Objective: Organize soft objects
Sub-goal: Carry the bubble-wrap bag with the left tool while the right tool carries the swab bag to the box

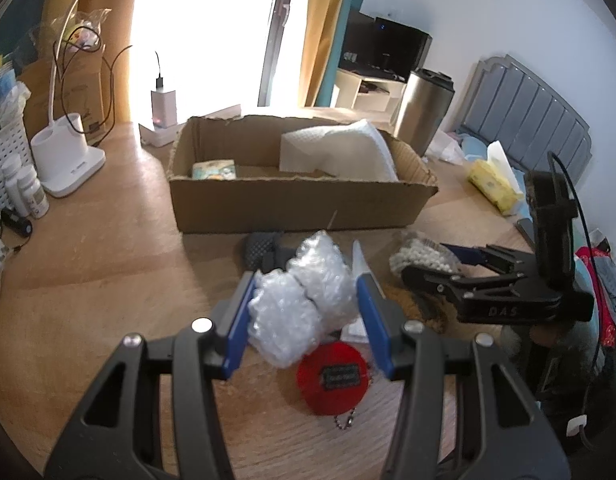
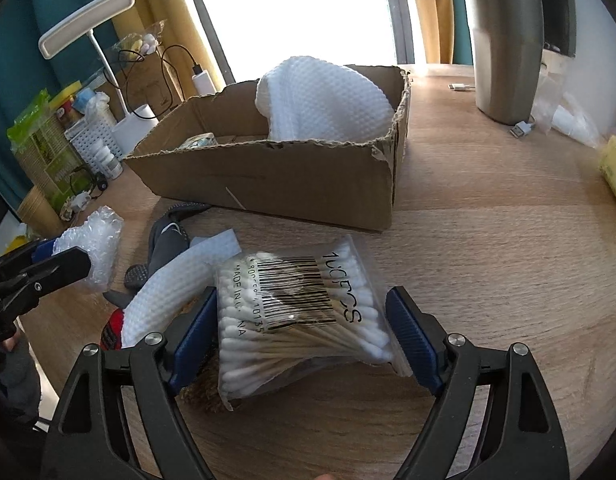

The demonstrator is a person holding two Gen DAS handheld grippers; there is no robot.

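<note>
The left gripper (image 1: pixel 305 300) was clamped on a bubble wrap wad (image 1: pixel 303 296), blue pads pressing both flanks, above the table (image 1: pixel 107 264). The right gripper (image 2: pixel 303 336) straddled a bag of cotton swabs (image 2: pixel 303 316) lying on the table; its left pad touched the bag, but the right pad stood just clear, so the jaws were still released. Judged from appearance, the wad was very light, springy and compressible, and a mid-body grip would suit it. The bag looked light and slippery, with loose contents liable to shift; a hold across its filled middle appeared best. Beyond stood the cardboard box (image 1: pixel 291 204), already holding a white cloth (image 1: pixel 340 152). Grey gloves (image 2: pixel 167 244) and a foam strip (image 2: pixel 175 284) lay near the box.
</note>
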